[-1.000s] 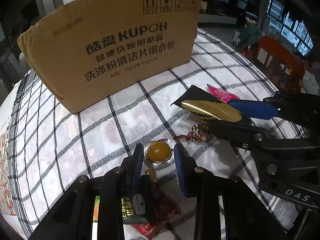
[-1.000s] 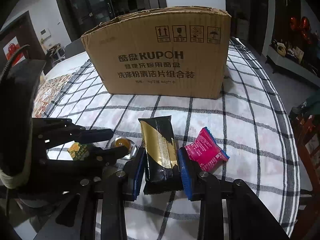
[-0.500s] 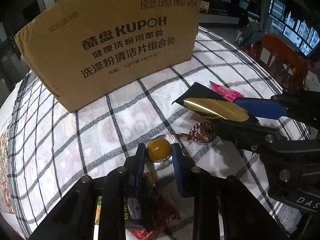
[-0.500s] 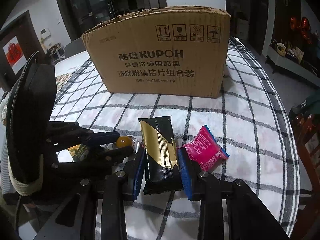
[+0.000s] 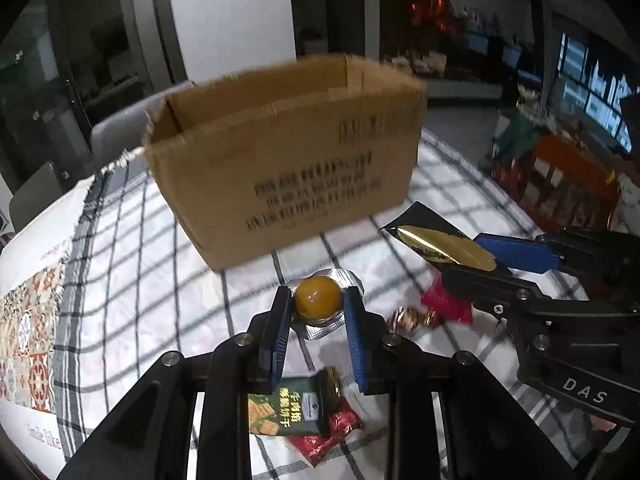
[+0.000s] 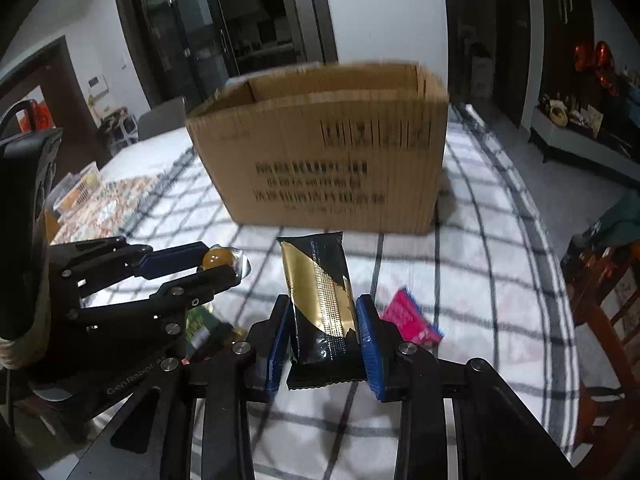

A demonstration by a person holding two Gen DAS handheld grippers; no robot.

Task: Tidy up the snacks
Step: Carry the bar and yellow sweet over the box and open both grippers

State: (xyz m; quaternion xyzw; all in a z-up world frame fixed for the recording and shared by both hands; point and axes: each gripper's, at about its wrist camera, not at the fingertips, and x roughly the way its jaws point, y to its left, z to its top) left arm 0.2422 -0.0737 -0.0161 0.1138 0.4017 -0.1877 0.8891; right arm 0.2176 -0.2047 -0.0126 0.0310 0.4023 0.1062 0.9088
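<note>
My left gripper (image 5: 317, 300) is shut on an orange jelly cup (image 5: 318, 303) with a silver foil rim, held above the checked tablecloth (image 5: 160, 296). My right gripper (image 6: 322, 312) is shut on a black and gold snack bar (image 6: 320, 296), also lifted off the cloth. Each gripper shows in the other's view: the left gripper (image 6: 216, 266) with the jelly cup (image 6: 218, 258), the right gripper (image 5: 500, 260) with the bar (image 5: 440, 244). An open cardboard box (image 5: 288, 160) stands behind them, its inside partly visible. On the cloth lie a pink packet (image 6: 408, 318), a green cracker packet (image 5: 288, 408), a red packet (image 5: 328, 436) and a wrapped candy (image 5: 408, 318).
A patterned mat (image 5: 28, 320) lies at the table's left edge. A wooden chair (image 5: 560, 184) stands off the right side, grey chairs (image 5: 120, 132) behind the box. The table edge curves away at the right (image 6: 560, 320).
Both grippers have risen with their snacks, so the box's open top now shows. The left jaws closed onto the jelly cup and lifted it off the cloth. The bar stayed gripped throughout.
</note>
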